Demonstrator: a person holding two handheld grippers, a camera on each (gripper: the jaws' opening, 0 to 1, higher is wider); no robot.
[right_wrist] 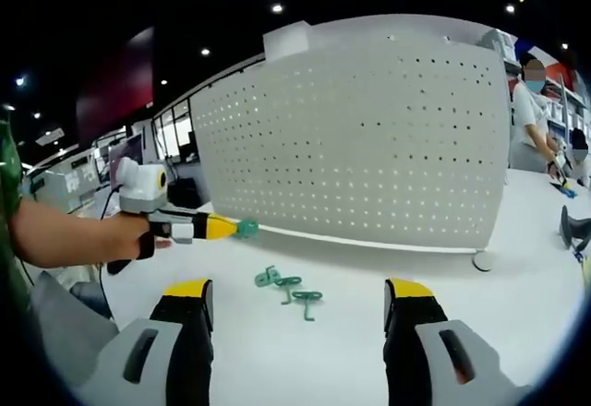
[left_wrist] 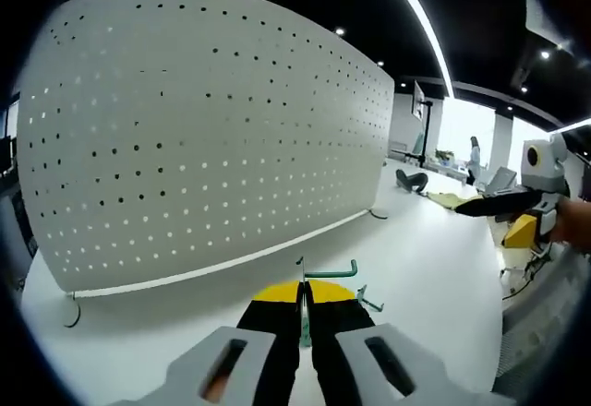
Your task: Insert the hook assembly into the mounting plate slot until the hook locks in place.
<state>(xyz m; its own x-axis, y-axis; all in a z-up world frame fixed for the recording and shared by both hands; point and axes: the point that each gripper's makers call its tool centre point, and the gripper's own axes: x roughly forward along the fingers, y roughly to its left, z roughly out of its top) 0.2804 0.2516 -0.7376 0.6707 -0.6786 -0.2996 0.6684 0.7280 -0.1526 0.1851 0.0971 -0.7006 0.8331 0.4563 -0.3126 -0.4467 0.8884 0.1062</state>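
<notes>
No text, label, brand, number or sign can be read in either view (the pegboard (left_wrist: 212,138) carries only rows of holes, and nothing on the grippers or the table is lettered).
</notes>
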